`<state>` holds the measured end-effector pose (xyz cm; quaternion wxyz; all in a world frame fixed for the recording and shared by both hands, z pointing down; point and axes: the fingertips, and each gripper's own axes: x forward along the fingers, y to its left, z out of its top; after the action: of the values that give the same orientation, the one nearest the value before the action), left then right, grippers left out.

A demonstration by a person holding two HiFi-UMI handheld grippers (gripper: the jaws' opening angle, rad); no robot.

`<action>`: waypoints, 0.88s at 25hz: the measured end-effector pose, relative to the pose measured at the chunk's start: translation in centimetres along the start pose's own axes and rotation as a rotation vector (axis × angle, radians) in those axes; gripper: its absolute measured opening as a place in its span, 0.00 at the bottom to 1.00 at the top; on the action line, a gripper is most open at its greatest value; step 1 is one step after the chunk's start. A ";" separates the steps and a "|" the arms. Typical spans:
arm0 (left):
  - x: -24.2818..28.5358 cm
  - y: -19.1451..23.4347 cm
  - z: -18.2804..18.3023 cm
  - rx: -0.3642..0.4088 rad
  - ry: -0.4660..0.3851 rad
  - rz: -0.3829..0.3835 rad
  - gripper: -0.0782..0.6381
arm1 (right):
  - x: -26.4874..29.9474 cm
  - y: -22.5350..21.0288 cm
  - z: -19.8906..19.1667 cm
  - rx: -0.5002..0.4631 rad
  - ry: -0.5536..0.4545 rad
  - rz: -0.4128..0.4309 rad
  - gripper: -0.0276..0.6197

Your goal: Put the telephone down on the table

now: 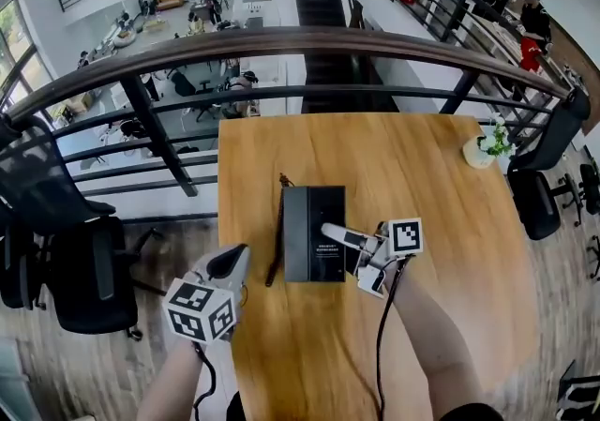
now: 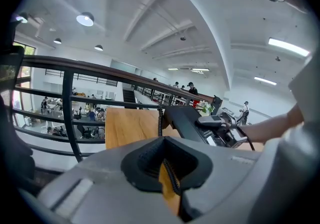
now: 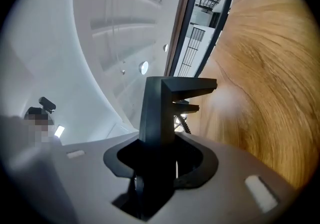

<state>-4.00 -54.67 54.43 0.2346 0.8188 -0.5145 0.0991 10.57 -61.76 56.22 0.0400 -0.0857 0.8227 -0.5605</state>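
Left hand-held gripper (image 1: pixel 234 260): jaws together, empty. Right hand-held gripper (image 1: pixel 334 233): clamped on telephone (image 1: pixel 305 222) edge. We judge the telephone rigid, weighty, smooth-cased; we would hold its rim.

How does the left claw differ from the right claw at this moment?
The right claw is clamped on the black telephone; the left claw is shut on nothing. The right claw reaches over the wooden table; the left claw sits at the table's left edge. Both carry a marker cube.
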 end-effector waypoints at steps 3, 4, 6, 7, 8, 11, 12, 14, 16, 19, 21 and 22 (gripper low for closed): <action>0.9 0.5 -0.2 -0.002 0.005 0.004 0.11 | 0.6 -1.2 1.2 0.012 0.025 0.004 0.29; 1.1 0.6 -0.3 -0.003 0.006 0.005 0.11 | 0.8 -1.6 1.6 0.012 0.029 0.004 0.29; 1.5 0.8 -0.6 -0.006 0.007 0.003 0.11 | 1.0 -2.4 2.2 0.008 0.036 0.004 0.29; 1.7 0.9 -0.7 -0.009 0.006 0.001 0.11 | 1.1 -2.8 2.6 0.005 0.040 0.003 0.29; 1.9 1.1 -0.8 -0.011 0.005 0.001 0.11 | 1.3 -3.2 2.9 -0.001 0.044 0.002 0.29; 2.0 1.8 -0.9 -0.017 -0.005 0.018 0.11 | 2.4 -4.4 3.5 -0.006 0.062 0.005 0.29; 2.0 2.0 -0.9 -0.019 -0.008 0.021 0.11 | 2.7 -4.7 3.5 -0.002 0.068 0.002 0.29; 2.4 2.0 -1.0 -0.022 -0.007 0.019 0.11 | 2.9 -5.1 3.7 -0.004 0.082 -0.013 0.29; 2.9 2.0 -1.1 -0.024 -0.003 0.018 0.11 | 3.1 -5.5 4.1 -0.009 0.092 -0.023 0.29; 3.3 2.3 -1.2 -0.027 0.003 0.017 0.11 | 3.4 -5.6 4.2 -0.005 0.099 -0.012 0.29; 3.5 2.3 -1.2 -0.025 0.006 0.015 0.11 | 3.3 -5.7 4.2 -0.022 0.101 -0.010 0.29; 3.5 2.3 -1.3 -0.025 0.008 0.014 0.11 | 3.2 -5.8 4.2 -0.034 0.100 -0.011 0.29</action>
<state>-4.33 -57.67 57.61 0.2459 0.8119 -0.5205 0.0974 8.63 -68.27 60.13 -0.0060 -0.0629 0.8327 -0.5501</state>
